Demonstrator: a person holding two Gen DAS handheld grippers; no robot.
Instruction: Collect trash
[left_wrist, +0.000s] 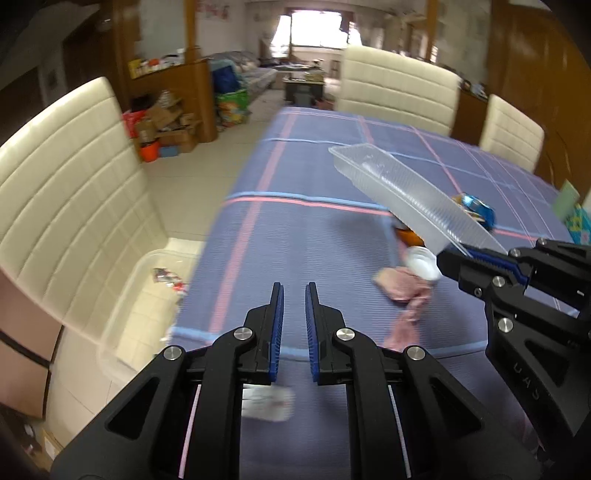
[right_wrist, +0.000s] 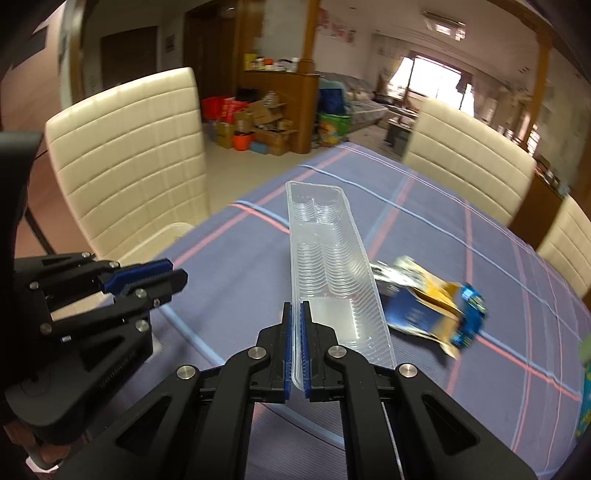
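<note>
Clear, thin plastic tray (right_wrist: 332, 273), long and ribbed, pinched by its near rim in the right gripper (right_wrist: 295, 332) and held off the counter (right_wrist: 236, 266), tilted with its far end up. Probably very light and springy, prone to flex or crackle under a hard squeeze and a bit slick; best taken just so, on the stiffer rim or end wall. Empty inside, with only moulded ridges showing.

Left gripper (left_wrist: 294, 325) low over the near part of the counter, fingers (left_wrist: 277, 314) nearly closed with a narrow gap and grasping nothing.

Left of the counter, on the seat of a cream chair (left_wrist: 74, 192), a clear bin (left_wrist: 140, 295) holding one or two crumpled wrappers (left_wrist: 168, 278), likely the collecting place, though blur hides the rest of its contents.

Left on the counter: a flattened blue and yellow carton (right_wrist: 432, 310) to the right under the tray, a pink crumpled tissue (left_wrist: 402, 288) touching a small white cup (left_wrist: 421, 262), and a white scrap (left_wrist: 269, 404) near, beneath the left fingers.
</note>
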